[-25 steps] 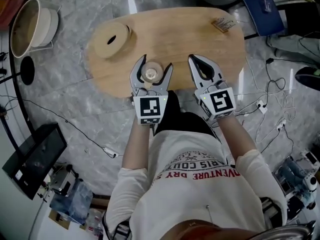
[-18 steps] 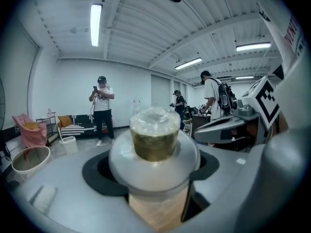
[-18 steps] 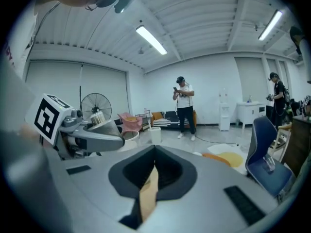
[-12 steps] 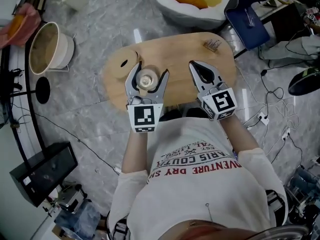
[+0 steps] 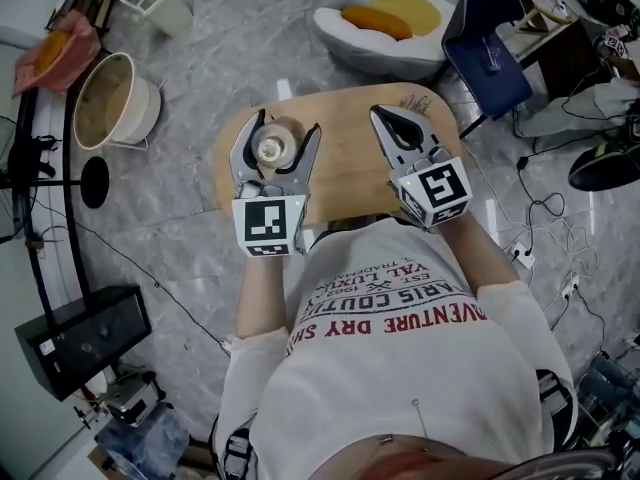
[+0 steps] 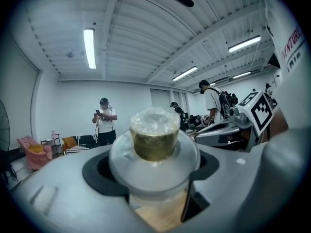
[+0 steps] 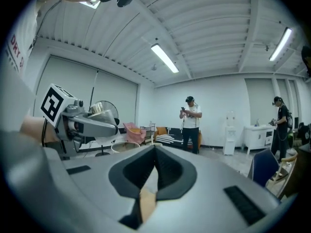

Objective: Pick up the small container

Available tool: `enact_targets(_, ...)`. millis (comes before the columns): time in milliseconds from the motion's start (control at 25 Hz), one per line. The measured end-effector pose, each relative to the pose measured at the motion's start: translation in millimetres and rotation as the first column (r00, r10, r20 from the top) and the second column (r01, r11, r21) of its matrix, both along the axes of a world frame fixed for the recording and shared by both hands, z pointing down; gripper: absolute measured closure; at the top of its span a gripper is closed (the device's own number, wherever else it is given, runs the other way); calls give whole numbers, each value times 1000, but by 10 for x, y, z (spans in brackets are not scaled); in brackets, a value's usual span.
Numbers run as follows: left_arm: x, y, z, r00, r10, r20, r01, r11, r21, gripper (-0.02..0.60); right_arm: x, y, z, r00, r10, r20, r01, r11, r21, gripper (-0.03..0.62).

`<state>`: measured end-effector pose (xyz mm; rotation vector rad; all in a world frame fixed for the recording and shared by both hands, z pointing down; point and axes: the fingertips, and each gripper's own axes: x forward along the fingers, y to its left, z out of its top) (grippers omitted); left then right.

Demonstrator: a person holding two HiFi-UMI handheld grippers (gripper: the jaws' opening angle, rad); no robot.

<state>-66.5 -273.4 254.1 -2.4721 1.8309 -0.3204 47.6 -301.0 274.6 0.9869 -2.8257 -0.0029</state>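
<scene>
The small container [image 5: 277, 146] is a clear plastic pot with a wide lid and something yellowish inside. It sits between the fingers of my left gripper [image 5: 276, 140], which is shut on it above the oval wooden table [image 5: 350, 168]. In the left gripper view the container [image 6: 154, 140] fills the middle, and the dark pads [image 6: 99, 171] of the left gripper [image 6: 154, 171] press on its sides. My right gripper [image 5: 383, 118] hovers to the right, shut with nothing in it. In the right gripper view the right gripper [image 7: 153, 171] has its jaws together.
Around the table on the grey marbled floor are a white basket [image 5: 112, 103] at the left, a white beanbag [image 5: 385, 18] at the back, a blue chair [image 5: 490, 53] and a black box [image 5: 75, 338]. Cables trail over the floor. People stand far off [image 7: 190, 123].
Both grippers have risen with the container in the left one; the table now looks smaller and farther below. The wooden disc on the table's left end is now hidden behind the left gripper.
</scene>
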Motion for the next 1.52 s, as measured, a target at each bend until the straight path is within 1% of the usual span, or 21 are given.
enact_targets(240, 239, -27, -58, 1000, -3, 0, 3, 1000, 10, 241, 180, -99, -119, 999, -18, 27, 17, 1000, 18, 588)
enact_targets(640, 280, -72, -37, 1000, -20, -8, 20, 1000, -11, 241, 183, -72, -204, 996, -83, 28, 81, 994, 76, 588)
enact_targets(1000, 324, -141, 21, 1000, -26, -8, 26, 999, -23, 241, 236, -119, -157, 995, -93, 30, 91, 994, 66, 588)
enact_targets(1200, 298, -163, 66, 999, -43, -15, 42, 998, -47, 241, 222, -138, -137, 995, -88, 47, 86, 995, 45, 588)
enact_targets(1360, 318, -174, 76, 999, -35, -21, 35, 999, -37, 241, 235, -164, -133, 996, -79, 45, 77, 996, 38, 588)
enact_targets(1520, 280, -194, 75, 998, -46, -36, 45, 998, -38, 241, 224, -190, -149, 997, -71, 43, 69, 997, 43, 588)
